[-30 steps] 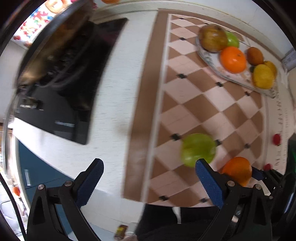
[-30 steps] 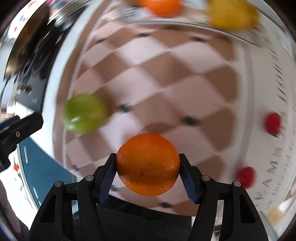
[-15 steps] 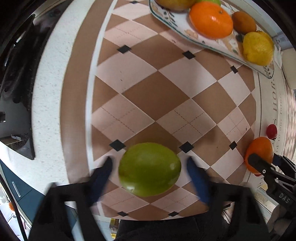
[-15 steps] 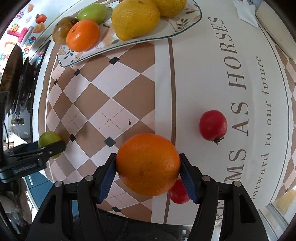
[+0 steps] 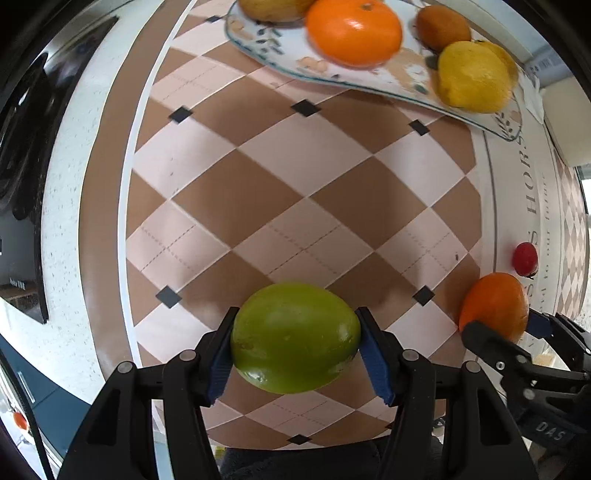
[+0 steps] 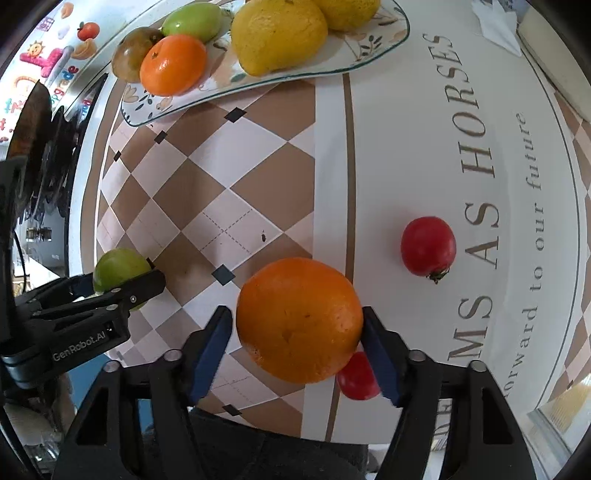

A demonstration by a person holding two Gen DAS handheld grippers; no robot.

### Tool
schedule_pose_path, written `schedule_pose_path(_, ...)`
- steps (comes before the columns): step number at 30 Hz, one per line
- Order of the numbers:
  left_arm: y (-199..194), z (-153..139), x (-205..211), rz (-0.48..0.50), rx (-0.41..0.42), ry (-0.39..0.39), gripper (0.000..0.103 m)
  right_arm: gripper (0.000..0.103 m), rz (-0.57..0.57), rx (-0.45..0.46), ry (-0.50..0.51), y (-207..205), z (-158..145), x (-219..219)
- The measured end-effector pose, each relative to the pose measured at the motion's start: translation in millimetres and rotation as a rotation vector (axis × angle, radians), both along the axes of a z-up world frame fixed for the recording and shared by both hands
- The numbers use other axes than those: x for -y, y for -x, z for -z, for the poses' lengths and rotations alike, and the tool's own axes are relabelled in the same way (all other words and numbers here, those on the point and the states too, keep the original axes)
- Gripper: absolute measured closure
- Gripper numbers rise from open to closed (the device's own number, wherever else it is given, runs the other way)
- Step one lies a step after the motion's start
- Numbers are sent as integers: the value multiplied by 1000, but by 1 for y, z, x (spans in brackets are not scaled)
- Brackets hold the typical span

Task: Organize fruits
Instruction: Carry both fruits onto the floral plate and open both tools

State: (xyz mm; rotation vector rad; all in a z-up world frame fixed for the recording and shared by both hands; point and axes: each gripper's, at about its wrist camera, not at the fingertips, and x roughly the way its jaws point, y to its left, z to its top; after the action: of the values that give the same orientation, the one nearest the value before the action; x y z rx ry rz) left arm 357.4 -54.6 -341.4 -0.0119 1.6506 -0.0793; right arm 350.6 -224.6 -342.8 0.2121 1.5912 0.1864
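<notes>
My left gripper [image 5: 297,352] is shut on a green fruit [image 5: 295,338], its blue pads pressed against both sides, low over the checkered cloth [image 5: 295,177]. My right gripper [image 6: 299,332] is shut on a large orange [image 6: 299,319] and shows in the left wrist view too, at the right edge, still around that orange [image 5: 495,306]. The floral plate [image 6: 369,48] lies at the far end with a mandarin [image 6: 173,64], two yellow lemons [image 6: 280,33], a green fruit [image 6: 192,22] and a brownish fruit [image 6: 133,53]. A brown kiwi [image 5: 441,27] also sits on it.
Two red tomatoes lie on the white lettered part of the cloth: one [image 6: 428,245] to the right of the orange, one [image 6: 358,376] partly hidden under it. A black stove [image 5: 22,122] borders the counter on the left. The counter's front edge runs close below both grippers.
My left gripper moved over the green fruit, came down and closed on it. The right gripper shifted sideways with the orange early on, then held still.
</notes>
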Motion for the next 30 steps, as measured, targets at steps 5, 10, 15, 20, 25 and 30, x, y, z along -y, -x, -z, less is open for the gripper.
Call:
schedule_pose_path(5,-12,-13,10,-15,15,13,45,36,16,-5,-36,-3,3,0)
schedule_pose_path(10,-31,-36,2,-76,29,79,45,36,78,-10,-140,-12,-3,20)
schedule_pose_path(15,-57,-62,3,-142,55,170,45,36,122,33,-230,-40,-30,34)
schedule_pose_path(20,-95,-55,-10,-319,-15,383,45,36,134,99,-286,-93,-64,41)
schedule_pose_path(25,-124,-37,-20,-440,-49,473,45,36,85,153,-277,-165,-89,31)
schedule_pose_path(30,-138,-18,-7,-541,-99,514,45,36,-3,145,-238,-218,-89,9)
